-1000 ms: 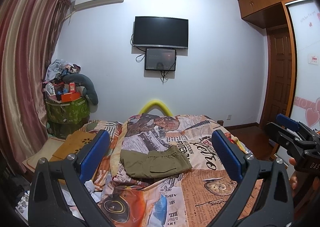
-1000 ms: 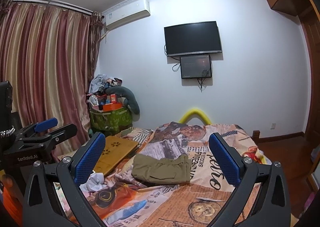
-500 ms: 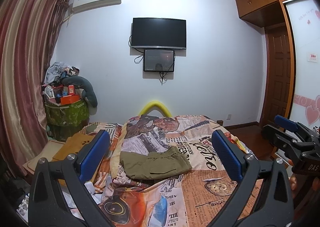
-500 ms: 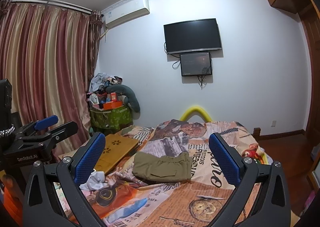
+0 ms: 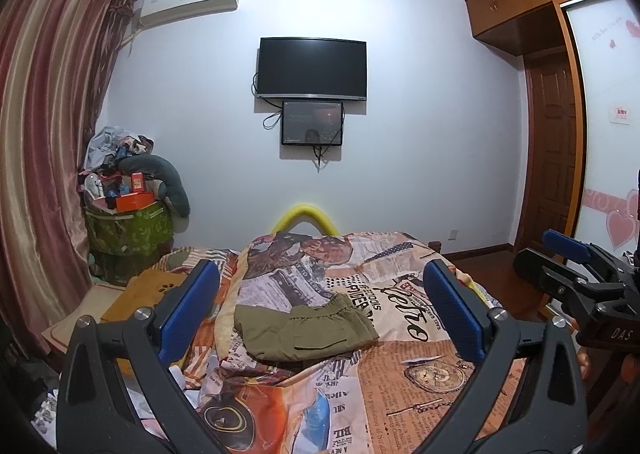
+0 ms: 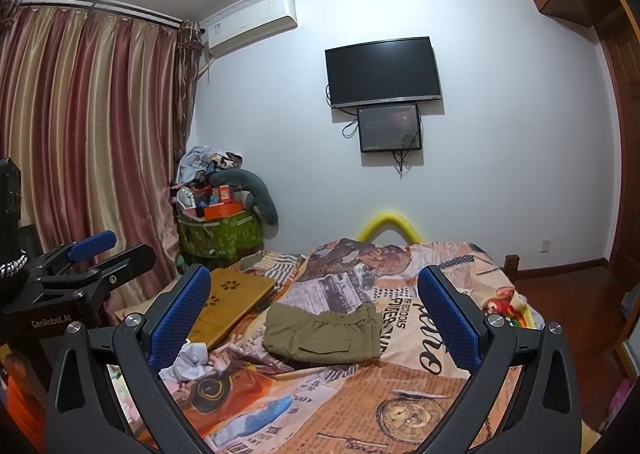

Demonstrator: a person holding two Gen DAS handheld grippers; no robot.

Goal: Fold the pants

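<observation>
Left gripper (image 5: 320, 310): raised above the near end of the bed, its blue-padded fingers (image 5: 188, 310) spread wide apart, holding nothing and touching nothing.
Right gripper (image 6: 316, 312): also raised over the near end of the bed, fingers (image 6: 180, 318) spread wide, empty and clear of the cloth.
Olive-green pants (image 5: 304, 328): folded into a compact rectangle, lying flat near the middle of the bed, elastic waistband gathered along the far right edge; well apart from both pairs of fingers.
Bed cover (image 5: 420, 382): newspaper-print quilt in orange and cream, rumpled at the left side; the pants rest directly on it.
Wooden lap tray (image 6: 236, 294): on the left part of the bed, beside the quilt, with flower-shaped cut-outs.
Crumpled white cloth (image 6: 190, 360): just by the right gripper's left finger in the right wrist view; contact cannot be told.
Wall-mounted TV (image 5: 312, 68): dark screen on the far wall, with a smaller screen (image 5: 312, 123) below it.
Curtain (image 6: 88, 150): striped red and gold, on the left.
Green storage bin (image 5: 128, 228): in the far left corner, piled with clutter.
</observation>
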